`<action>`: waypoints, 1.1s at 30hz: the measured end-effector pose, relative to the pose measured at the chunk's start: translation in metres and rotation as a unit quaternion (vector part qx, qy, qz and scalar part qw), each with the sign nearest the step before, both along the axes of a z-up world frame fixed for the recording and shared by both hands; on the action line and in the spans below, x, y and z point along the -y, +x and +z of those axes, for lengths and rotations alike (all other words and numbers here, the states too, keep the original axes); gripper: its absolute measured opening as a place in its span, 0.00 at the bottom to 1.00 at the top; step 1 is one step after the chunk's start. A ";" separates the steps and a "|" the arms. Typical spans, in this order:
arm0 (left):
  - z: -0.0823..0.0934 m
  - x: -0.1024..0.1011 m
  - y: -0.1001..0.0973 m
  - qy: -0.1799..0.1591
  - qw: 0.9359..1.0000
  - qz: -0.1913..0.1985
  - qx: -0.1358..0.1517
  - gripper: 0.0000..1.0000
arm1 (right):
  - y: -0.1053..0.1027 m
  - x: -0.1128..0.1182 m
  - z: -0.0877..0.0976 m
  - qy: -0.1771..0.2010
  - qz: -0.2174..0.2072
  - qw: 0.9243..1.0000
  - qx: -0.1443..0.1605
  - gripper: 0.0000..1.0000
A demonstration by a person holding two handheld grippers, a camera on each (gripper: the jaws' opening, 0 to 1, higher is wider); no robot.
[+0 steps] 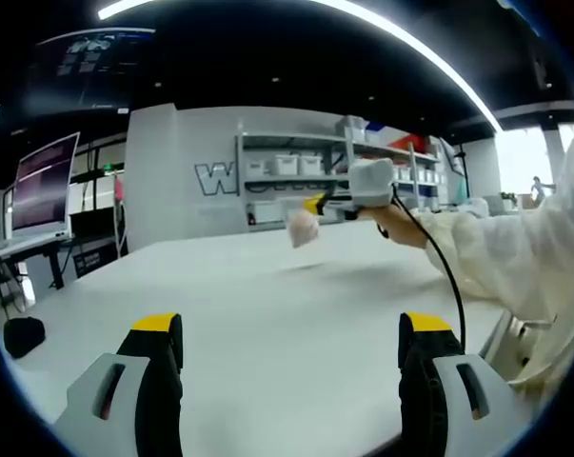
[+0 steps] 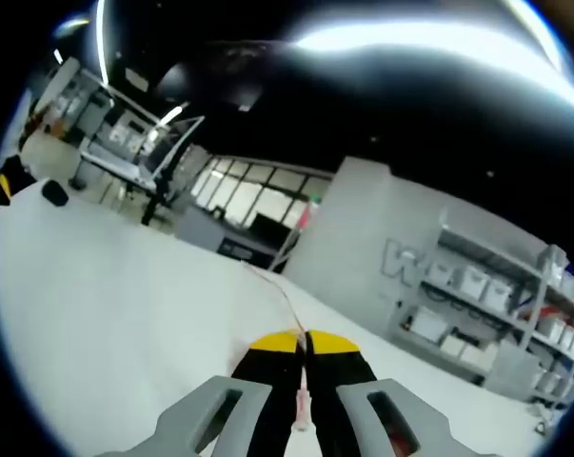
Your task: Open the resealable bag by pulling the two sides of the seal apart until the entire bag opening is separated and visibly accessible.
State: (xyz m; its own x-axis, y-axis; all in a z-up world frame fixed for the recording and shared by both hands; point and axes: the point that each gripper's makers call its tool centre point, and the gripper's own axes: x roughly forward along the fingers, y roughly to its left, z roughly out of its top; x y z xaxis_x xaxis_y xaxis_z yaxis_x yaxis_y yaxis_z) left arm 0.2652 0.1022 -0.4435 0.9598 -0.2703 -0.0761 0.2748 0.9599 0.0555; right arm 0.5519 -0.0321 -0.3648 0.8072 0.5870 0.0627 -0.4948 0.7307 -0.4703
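- The right tongs (image 2: 302, 345) are pinched tight on a thin strip of the resealable bag (image 1: 303, 227); in the left gripper view these right tongs hold the bag lifted above the white worktop (image 1: 267, 314), at its far side
- The left tongs (image 1: 291, 354) stand wide with nothing between them, near the worktop's front edge and well apart from the bag
- Only 1 side of the seal looks held, so I judge the opening is not yet started; whether the seal is shut is too small to tell
- Risk: the film is thin and slick, so a pull from the left tongs could slip it out of the right tongs' narrow pinch
- Risk: if the left tongs catch both layers, the seal stays closed
- Room: the worktop lies bare between the left tongs and the bag; a dark object (image 1: 24, 335) sits at the worktop's left edge
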 end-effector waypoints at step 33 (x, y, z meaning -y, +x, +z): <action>0.001 0.004 0.002 0.003 1.000 -0.005 0.000 0.93 | -0.020 0.011 -0.002 0.032 0.016 0.999 -0.004 0.00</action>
State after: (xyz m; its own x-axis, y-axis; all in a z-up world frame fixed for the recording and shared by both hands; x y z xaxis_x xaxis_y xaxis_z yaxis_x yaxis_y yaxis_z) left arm 0.2673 0.0984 -0.4429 0.9571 -0.2792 -0.0779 0.2841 0.9569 0.0611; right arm 0.5319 -0.0435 -0.3664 0.7883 0.6080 0.0950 -0.5223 0.7426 -0.4192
